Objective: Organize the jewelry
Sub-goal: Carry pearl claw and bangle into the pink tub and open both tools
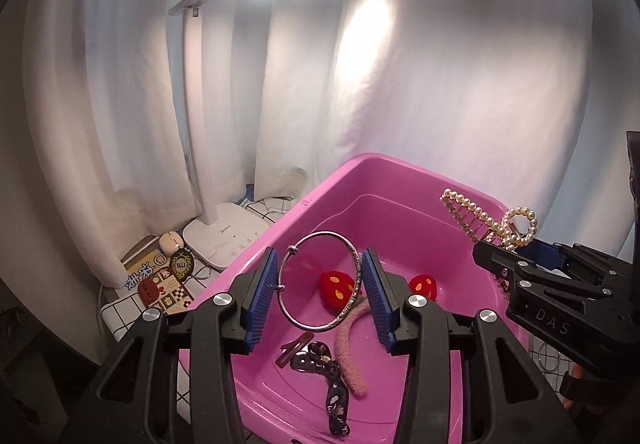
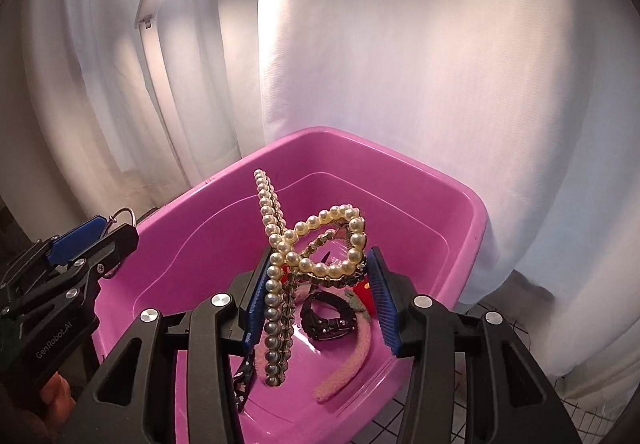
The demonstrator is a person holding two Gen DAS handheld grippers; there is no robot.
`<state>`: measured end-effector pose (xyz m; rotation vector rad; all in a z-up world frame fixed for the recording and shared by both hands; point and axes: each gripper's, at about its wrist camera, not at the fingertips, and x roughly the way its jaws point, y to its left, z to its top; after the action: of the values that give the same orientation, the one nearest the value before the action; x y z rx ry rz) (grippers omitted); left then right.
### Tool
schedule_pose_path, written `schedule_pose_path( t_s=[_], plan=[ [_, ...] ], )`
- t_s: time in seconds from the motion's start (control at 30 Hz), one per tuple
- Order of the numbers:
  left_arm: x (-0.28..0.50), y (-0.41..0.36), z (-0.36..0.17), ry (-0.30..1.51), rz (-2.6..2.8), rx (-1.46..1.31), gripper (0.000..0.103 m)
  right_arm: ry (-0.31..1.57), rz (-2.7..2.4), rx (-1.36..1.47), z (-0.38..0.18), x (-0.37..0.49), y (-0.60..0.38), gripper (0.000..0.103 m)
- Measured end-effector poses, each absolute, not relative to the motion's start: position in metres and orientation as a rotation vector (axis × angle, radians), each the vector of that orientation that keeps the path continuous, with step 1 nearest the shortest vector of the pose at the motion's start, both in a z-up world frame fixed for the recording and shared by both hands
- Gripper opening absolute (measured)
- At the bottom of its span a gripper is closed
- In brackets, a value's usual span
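Carrying 2 pieces over the pink tub (image 1: 320, 196): left hand-held gripper (image 1: 320, 284) gripping bangle (image 1: 320, 280), right hand-held gripper (image 2: 318, 296) clamping pearl clip (image 2: 316, 244). Next: lowering, releasing inside, avoiding tangles.

Bangle (image 1: 320, 280) between left gripper (image 1: 320, 298) jaws, above tub (image 1: 280, 228). Below jaws, in tub: fuzzy headband (image 1: 352, 356), dark hair clip (image 1: 334, 384), two plush clips (image 1: 338, 289). Pearl hair claw (image 2: 312, 256) between right gripper (image 2: 318, 304) jaws. Lamp base (image 1: 224, 234) left, behind tub.

Pearl clip (image 2: 316, 244) between right tongs (image 2: 320, 308)
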<state>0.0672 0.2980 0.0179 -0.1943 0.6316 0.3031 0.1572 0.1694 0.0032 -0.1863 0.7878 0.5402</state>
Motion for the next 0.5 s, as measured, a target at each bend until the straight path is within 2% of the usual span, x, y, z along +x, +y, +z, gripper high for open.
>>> schedule_pose_path(
  t_s=[0.43,0.5],
  plan=[
    [0.094,0.312,-0.025,0.788,0.298,-0.219,0.043,0.892,0.451,-0.245,-0.034,0.191,0.189,0.045],
    [0.091,0.313,-0.024,0.778,0.291,-0.225,0.044,0.91,0.438,-0.243,-0.038,0.194,0.187,0.053]
  ],
)
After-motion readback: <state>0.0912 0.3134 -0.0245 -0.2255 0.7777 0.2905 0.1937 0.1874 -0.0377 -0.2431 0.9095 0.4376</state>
